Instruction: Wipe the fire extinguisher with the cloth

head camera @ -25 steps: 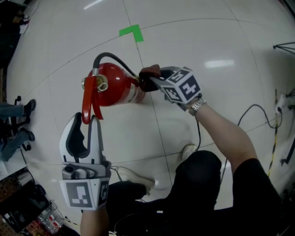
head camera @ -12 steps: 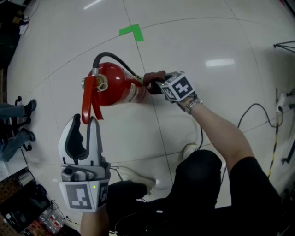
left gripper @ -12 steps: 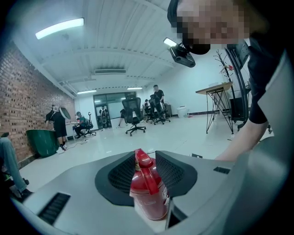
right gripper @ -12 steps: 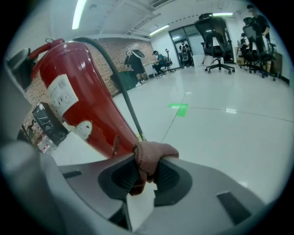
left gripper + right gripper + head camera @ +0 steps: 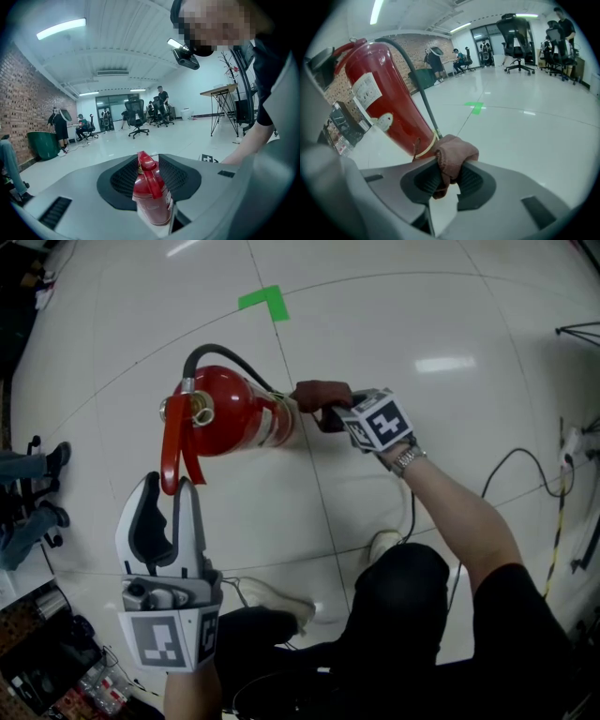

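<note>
A green tape corner (image 5: 262, 301) marked the white floor (image 5: 441, 306) beyond the work. A black cable (image 5: 511, 470) trailed across the floor at the person's right. In the room behind stood office chairs (image 5: 137, 112), a green bin (image 5: 43, 144) by a brick wall (image 5: 28, 103) and a tall desk (image 5: 224, 91) on thin legs, with several people well off.

The fire extinguisher (image 5: 239, 413) stood on the floor in front of the person's feet. Its body was glossy red, with a white label (image 5: 365, 91) and a brass-coloured valve (image 5: 199, 409) on top. A black hose (image 5: 417, 84) ran down its side, tied to the body by a pale band near the bottom, right where the cloth (image 5: 319, 392) met the cylinder.

The left gripper (image 5: 173, 488) had its jaws closed on the end of the red handle (image 5: 172, 442). The right gripper (image 5: 328, 413) had its jaws clamped on the bunched brownish-red cloth, which pressed against the lower body beside the hose.
</note>
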`<state>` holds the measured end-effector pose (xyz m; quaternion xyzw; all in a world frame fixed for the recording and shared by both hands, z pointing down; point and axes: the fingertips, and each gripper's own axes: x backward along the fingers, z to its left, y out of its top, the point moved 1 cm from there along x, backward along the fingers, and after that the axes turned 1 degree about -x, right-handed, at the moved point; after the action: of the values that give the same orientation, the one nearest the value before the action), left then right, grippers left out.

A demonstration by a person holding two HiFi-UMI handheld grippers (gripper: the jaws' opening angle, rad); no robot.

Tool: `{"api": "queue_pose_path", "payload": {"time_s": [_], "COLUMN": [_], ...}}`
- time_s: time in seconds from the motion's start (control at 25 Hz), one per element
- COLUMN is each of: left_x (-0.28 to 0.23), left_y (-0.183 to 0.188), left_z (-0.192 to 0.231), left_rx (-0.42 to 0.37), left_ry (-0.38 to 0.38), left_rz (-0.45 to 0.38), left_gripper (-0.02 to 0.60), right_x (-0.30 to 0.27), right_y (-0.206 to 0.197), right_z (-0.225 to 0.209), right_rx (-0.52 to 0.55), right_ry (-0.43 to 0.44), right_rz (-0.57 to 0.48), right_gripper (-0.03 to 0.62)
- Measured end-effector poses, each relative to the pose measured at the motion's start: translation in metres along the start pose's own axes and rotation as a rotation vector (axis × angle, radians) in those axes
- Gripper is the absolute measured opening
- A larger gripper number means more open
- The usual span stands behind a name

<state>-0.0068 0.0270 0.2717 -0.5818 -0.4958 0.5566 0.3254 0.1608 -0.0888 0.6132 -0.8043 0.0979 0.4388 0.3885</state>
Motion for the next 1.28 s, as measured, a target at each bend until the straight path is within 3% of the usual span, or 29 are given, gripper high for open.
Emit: {"api": "queue_pose_path", "payload": {"time_s": [0.2,0.56,1.12,1.28], "left_x": [-0.001,0.0,-0.001,-0.001], "left_y": [0.0,0.0,0.001,0.002], "left_z": [-0.001,-0.003,-0.004,-0.004], "left_rx": [0.003,-0.002,-0.005,-0.002], "left_ry": [-0.004,-0.004,0.0,0.003], "left_rz": [-0.004,-0.002,0.002,-0.002], "left_gripper": [0.137,0.137,0.137,0.137], "right_x": [0.025,0.017,0.048,0.059], "right_y": [0.009,-0.026,-0.031,-0.034], "right_z": [-0.009,-0.036,-0.079,-0.084], "right_rx": [0.003,-0.031,-0.114,-0.125], "right_ry": [-0.024,-0.093,-0.198,-0.192], "right_rz": [-0.044,0.032,-0.01,-0.026], "right_gripper": [0.094,0.086,0.078,0.078]}}
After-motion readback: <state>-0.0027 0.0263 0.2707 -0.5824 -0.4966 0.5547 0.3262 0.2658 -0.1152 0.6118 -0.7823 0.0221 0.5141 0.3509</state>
